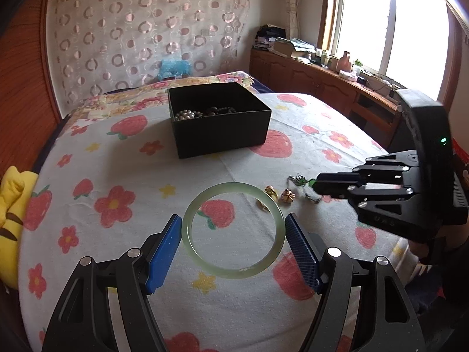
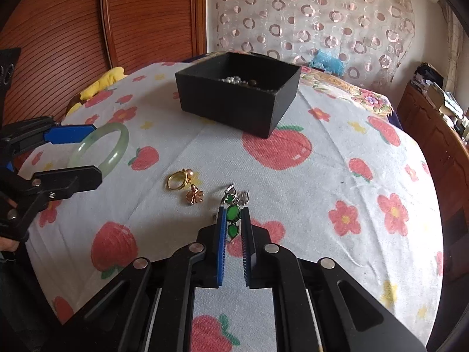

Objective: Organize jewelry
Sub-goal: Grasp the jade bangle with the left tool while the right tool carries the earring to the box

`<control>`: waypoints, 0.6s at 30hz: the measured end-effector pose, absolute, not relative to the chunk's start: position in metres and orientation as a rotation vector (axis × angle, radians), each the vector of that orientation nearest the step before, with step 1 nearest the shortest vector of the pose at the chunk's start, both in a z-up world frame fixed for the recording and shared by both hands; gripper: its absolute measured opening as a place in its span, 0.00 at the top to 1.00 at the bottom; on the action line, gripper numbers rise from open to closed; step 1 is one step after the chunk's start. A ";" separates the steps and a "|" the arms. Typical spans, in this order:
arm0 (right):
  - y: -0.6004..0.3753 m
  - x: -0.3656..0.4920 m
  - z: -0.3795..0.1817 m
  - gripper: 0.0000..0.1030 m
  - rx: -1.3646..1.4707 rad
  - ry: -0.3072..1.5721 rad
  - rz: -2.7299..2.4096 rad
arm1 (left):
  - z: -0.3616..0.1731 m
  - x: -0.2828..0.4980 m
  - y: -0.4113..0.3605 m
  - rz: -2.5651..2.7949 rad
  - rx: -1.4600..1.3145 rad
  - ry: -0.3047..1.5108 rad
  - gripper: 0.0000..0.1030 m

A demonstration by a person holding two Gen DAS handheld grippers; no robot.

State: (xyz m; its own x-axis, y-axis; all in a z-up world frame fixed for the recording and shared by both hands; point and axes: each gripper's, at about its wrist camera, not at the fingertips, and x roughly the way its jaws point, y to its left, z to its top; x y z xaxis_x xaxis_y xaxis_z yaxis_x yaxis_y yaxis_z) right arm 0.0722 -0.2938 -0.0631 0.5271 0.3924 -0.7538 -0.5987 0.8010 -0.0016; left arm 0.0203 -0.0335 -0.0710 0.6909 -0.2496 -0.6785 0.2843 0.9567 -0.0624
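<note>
A pale green jade bangle [image 1: 234, 186] [image 2: 120, 146] is pinched across its width by the blue pads of my left gripper [image 1: 233, 218] [image 2: 96, 151], a little above the strawberry-print bedspread. To its right, my right gripper [image 2: 233, 210] [image 1: 315, 183] is shut on a green-stone silver pendant [image 2: 233, 212] [image 1: 299, 179] that lies on the cloth. Between the two grippers rest a gold ring [image 2: 177, 180] [image 1: 271, 190] and a rose-gold flower piece [image 2: 195, 196] [image 1: 287, 196]. Farther back stands an open black box [image 1: 222, 135] [image 2: 234, 108] with bead strands [image 1: 187, 115] inside.
A yellow plush toy [image 1: 11, 223] [image 2: 108, 79] lies at the bed's left edge by the wooden headboard. A wooden cabinet [image 1: 322, 82] loaded with clutter runs under the window on the right. A patterned curtain hangs behind the bed.
</note>
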 end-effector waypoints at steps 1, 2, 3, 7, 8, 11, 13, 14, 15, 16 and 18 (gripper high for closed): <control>-0.296 0.072 -0.058 0.90 -0.276 0.810 0.601 | -0.071 0.020 -0.032 -0.297 0.048 0.750 0.33; -0.297 0.072 -0.052 0.90 -0.279 0.798 0.600 | -0.072 0.021 -0.032 -0.296 0.047 0.751 0.33; -0.297 0.071 -0.048 0.90 -0.281 0.790 0.600 | -0.071 0.022 -0.032 -0.295 0.047 0.750 0.33; -0.297 0.074 -0.027 0.91 -0.298 0.748 0.604 | -0.069 0.023 -0.029 -0.295 0.047 0.741 0.33; -0.296 0.075 -0.022 0.91 -0.303 0.738 0.607 | -0.069 0.024 -0.029 -0.293 0.047 0.739 0.33; -0.291 0.076 -0.009 0.91 -0.312 0.714 0.613 | -0.068 0.026 -0.026 -0.288 0.041 0.734 0.33; -0.288 0.080 0.001 0.91 -0.324 0.694 0.616 | -0.066 0.027 -0.023 -0.286 0.039 0.730 0.33; -0.285 0.081 0.005 0.91 -0.330 0.685 0.616 | -0.065 0.028 -0.023 -0.285 0.039 0.727 0.33; -0.283 0.083 0.008 0.91 -0.336 0.676 0.617 | -0.063 0.030 -0.022 -0.284 0.042 0.722 0.33; -0.281 0.085 0.013 0.91 -0.343 0.666 0.617 | -0.061 0.031 -0.021 -0.282 0.045 0.716 0.33; -0.276 0.089 0.020 0.91 -0.352 0.652 0.619 | -0.058 0.034 -0.019 -0.276 0.052 0.703 0.33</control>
